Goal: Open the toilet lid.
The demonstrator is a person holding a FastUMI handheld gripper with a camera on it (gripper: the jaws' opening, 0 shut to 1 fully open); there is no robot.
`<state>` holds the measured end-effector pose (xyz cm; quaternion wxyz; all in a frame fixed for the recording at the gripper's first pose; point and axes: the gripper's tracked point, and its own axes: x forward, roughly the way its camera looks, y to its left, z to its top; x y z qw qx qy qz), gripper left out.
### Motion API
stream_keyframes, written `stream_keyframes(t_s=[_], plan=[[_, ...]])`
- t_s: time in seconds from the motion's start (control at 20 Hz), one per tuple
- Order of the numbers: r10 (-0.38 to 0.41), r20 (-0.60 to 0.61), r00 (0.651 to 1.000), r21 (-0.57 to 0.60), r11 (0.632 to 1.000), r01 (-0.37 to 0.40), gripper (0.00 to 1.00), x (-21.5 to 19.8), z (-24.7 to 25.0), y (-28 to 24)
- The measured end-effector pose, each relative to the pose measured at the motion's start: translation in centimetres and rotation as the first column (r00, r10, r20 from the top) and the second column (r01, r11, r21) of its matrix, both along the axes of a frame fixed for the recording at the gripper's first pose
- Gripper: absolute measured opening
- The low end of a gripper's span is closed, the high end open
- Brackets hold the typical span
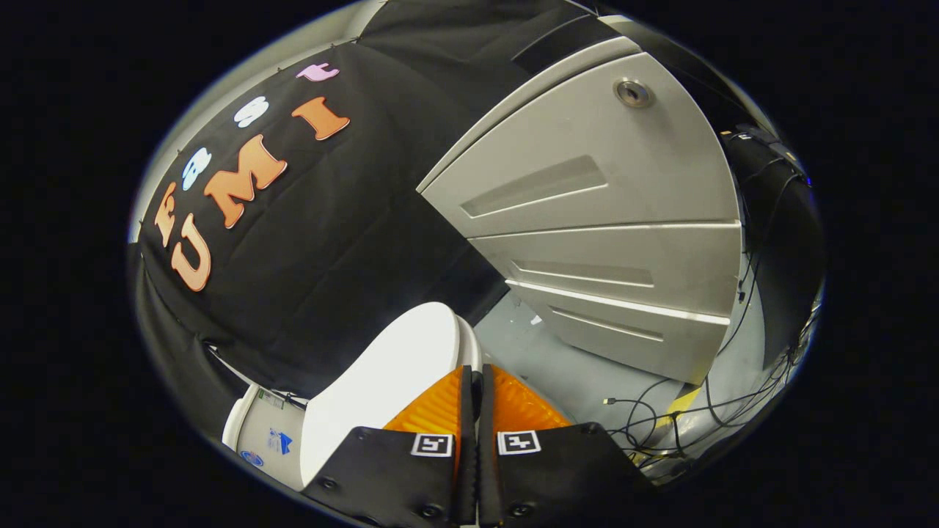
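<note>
Toilet lid (396, 367) sits low centre of frame, tilted up on edge against the tank (260, 436) at lower left. Gripper (473, 381) fingers pressed together, tips at the lid's rim, clamping nothing. Best to nudge it gently, I'd say; grey cabinet (601, 220) upper right.

Bare floor (557, 359) lies between raised toilet lid (389, 374) and cabinet (609, 235).

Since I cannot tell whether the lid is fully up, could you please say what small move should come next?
Probably ease the tool back. Its fingers are closed together, gripping nothing, and the white toilet lid just ahead already looks raised toward the tank.
</note>
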<state>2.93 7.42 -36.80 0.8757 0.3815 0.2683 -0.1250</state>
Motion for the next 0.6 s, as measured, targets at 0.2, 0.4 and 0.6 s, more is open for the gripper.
stream_keyframes(t_s=[0.2,0.4,0.6], plan=[[-0.007,-0.011,1.0,0.004,1.0,0.007,0.09,0.0,-0.1,0.1],[-0.009,0.013,1.0,-0.044,0.999,0.009,0.09,0.7,0.6,-0.1],[-0.005,0.041,0.999,-0.079,0.997,0.008,0.09,1.3,1.4,-0.2]])
